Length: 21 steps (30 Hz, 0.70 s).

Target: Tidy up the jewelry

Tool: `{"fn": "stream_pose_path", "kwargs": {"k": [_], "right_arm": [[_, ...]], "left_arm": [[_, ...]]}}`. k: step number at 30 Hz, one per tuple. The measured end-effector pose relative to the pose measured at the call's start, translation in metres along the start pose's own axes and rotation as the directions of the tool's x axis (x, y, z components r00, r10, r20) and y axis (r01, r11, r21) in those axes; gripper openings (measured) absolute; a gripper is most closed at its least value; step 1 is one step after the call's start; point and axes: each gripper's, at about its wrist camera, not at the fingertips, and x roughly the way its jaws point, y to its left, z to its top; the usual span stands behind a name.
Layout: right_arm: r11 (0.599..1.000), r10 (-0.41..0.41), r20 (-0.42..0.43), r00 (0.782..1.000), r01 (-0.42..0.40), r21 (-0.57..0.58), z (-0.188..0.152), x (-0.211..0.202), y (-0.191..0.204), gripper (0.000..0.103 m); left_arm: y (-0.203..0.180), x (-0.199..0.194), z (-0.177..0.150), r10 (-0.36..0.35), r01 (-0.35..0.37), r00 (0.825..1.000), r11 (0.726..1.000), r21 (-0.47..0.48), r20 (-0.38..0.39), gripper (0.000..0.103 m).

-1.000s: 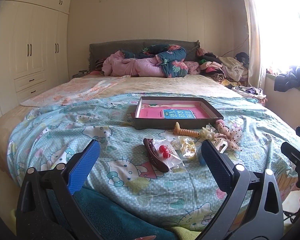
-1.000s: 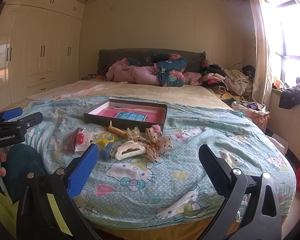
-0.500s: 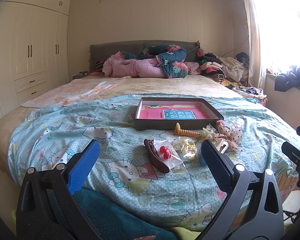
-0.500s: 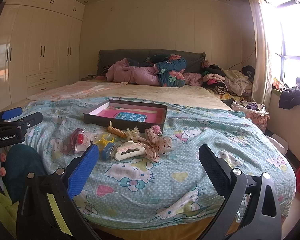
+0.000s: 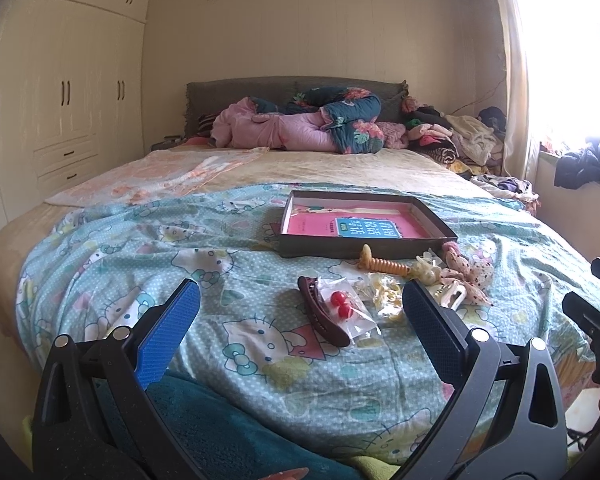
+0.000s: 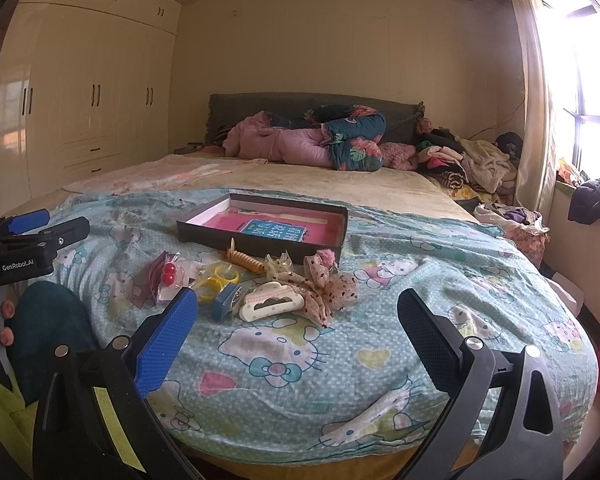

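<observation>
Both claws wide open, empty, above the bed's near edge.

Left claw (image 5: 300,312) and right claw (image 6: 298,318) gaping over the bed (image 6: 440,264); hair accessories (image 6: 268,284) heaped just before the dark tray (image 6: 260,242), brown hair clip (image 5: 322,316) leftmost.

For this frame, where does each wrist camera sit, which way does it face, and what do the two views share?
Left wrist: on the left gripper, at the bed's foot, facing the headboard; its open fingers and the right gripper's edge show.
Right wrist: on the right gripper, further right, same facing; its open fingers, the left gripper and fingertips show.
Shared: dark tray, brown hair claw, white hair clip.
</observation>
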Motion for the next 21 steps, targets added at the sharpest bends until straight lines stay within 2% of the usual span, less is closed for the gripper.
{"fn": "stream_pose_path", "kwargs": {"k": [12, 17, 21], "right_arm": [[0.996, 0.086, -0.075, 0.994, -0.088, -0.023, 0.010, 0.049, 0.012, 0.097], [0.995, 0.089, -0.087, 0.992, -0.092, -0.028, 0.011, 0.065, 0.013, 0.097], [0.996, 0.077, -0.089, 0.993, -0.080, -0.032, 0.014, 0.077, 0.009, 0.097]], "left_arm": [[0.018, 0.052, -0.009, 0.027, -0.035, 0.986, 0.998, -0.045, -0.162, 0.093], [0.021, 0.079, -0.012, -0.001, -0.019, 0.965, 0.997, -0.073, -0.262, 0.093], [0.015, 0.099, -0.015, -0.011, -0.011, 0.950, 0.998, -0.068, -0.311, 0.093]]}}
